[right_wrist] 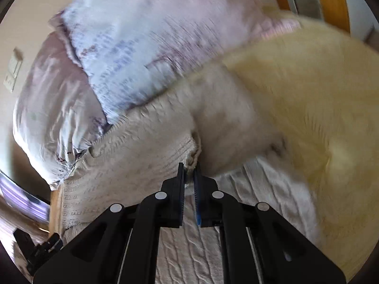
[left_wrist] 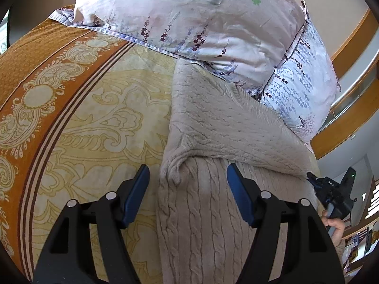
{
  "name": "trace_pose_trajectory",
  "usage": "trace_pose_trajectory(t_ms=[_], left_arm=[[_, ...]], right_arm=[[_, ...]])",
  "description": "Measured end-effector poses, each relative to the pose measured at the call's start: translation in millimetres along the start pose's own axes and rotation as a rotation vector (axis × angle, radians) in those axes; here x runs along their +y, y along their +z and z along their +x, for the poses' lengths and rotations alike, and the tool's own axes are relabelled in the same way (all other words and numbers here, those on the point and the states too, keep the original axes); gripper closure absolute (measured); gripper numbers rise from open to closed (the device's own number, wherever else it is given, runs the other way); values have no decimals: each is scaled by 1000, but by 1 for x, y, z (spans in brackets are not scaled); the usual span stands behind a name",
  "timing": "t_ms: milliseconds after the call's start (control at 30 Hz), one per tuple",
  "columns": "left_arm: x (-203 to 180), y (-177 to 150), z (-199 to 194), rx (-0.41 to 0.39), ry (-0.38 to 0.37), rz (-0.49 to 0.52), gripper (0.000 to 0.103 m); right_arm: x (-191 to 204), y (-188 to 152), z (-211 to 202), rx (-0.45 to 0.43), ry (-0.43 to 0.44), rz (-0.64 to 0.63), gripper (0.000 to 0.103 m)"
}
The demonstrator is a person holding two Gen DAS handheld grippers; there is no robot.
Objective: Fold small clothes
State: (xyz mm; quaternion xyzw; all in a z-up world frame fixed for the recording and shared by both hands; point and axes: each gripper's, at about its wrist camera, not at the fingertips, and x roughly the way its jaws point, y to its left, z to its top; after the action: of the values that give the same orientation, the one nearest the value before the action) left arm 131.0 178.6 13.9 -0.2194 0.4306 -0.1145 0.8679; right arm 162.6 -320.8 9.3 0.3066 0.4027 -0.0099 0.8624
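A beige cable-knit sweater [left_wrist: 201, 213] lies on the bed, its upper part folded over in a slanted flap [left_wrist: 213, 118]. My left gripper [left_wrist: 187, 168] hovers open over the sweater just below the flap's bunched corner, blue pads wide apart, nothing between them. At the sweater's right edge my right gripper [left_wrist: 312, 178] is held by a hand [left_wrist: 335, 224]. In the right wrist view, the right gripper [right_wrist: 189, 165] is shut on a bunched edge of the sweater [right_wrist: 142, 142]. That view is motion-blurred.
Two floral pillows [left_wrist: 189, 23] [right_wrist: 142, 35] lie just beyond the sweater and touch its far edge. A yellow and orange patterned bedspread [left_wrist: 94, 118] [right_wrist: 319, 94] covers the bed. A wooden rail [left_wrist: 350, 123] curves behind the pillows at the right.
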Motion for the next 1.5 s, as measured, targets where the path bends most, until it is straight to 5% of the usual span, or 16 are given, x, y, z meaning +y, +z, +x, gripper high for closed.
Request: trace_pose_trajectory(t_ms=[200,267,333,367,733,1067,1267,1500], left_arm=[[5,-8,-7,5,-61,-26,35],[8,-13,-9,11,-94,-45,35],[10,-17,-12,9,-116,-55,35],[10,-19,-14,9,-124,-58,35],[11,-55,-31,42,-247,-77,49],[12,-96,-51,66,-451,-95,61],[13,-122,-65,97,-492,-53,61],[16,-151,-69,131,-505,-25,61]], right_arm=[[3,1,-12,8,17,-23,92],[-6,0,-24,2,24,-20,79],[-18,-3,-38,-7,50,-14,51],[-29,-4,-47,-7,69,-8,50],[-104,-27,-79,141,171,12,58],[-111,-69,-103,233,428,-15,64],[-125,-97,-117,291,537,-53,64],[-133,-117,-102,375,503,-67,64]])
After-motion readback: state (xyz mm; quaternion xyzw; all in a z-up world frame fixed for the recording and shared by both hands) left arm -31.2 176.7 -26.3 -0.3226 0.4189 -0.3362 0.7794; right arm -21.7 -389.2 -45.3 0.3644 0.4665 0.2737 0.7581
